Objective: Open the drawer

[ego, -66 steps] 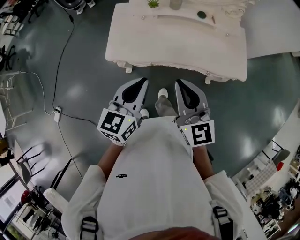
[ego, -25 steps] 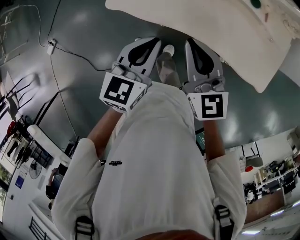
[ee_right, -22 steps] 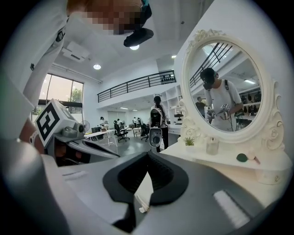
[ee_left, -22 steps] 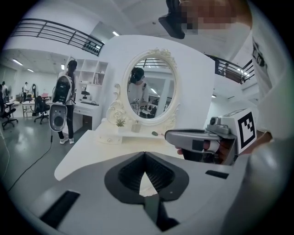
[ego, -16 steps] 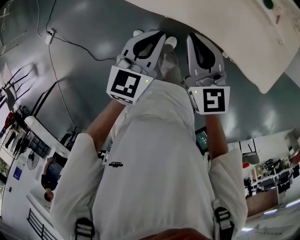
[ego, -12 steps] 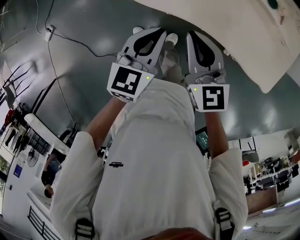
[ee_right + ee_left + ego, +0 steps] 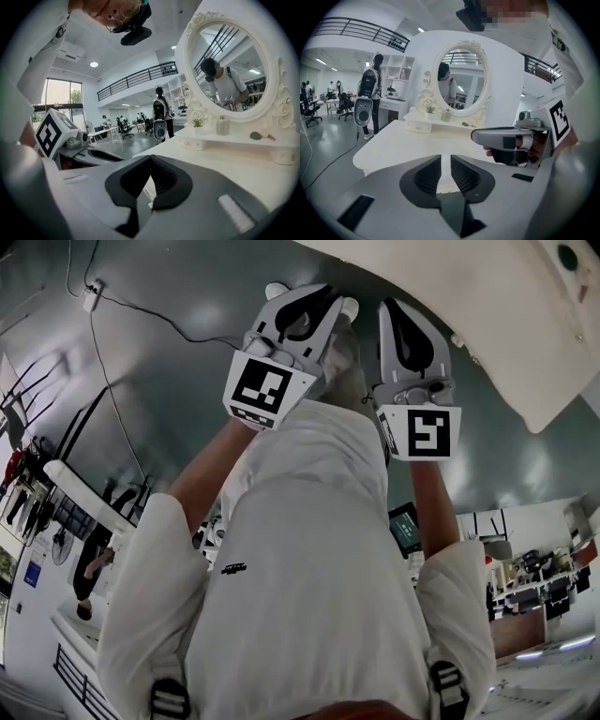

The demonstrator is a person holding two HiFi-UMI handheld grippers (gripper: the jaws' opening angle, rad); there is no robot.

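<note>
Facing dressing table [image 7: 393, 140], oval mirror [image 7: 459, 77] (small plant [image 7: 430, 109] beside), person [image 7: 370, 93] beyond

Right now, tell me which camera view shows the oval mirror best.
The right gripper view: the mirror fills its upper right, large, with its carved frame clear. The left gripper view shows it whole but smaller. The head view misses it, showing only the white dressing table.

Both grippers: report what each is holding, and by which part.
Nothing is held. The left gripper has jaws that have just been opening, leaving a narrow gap with nothing between them. The right gripper has its jaws meeting at the tips, empty.
</note>
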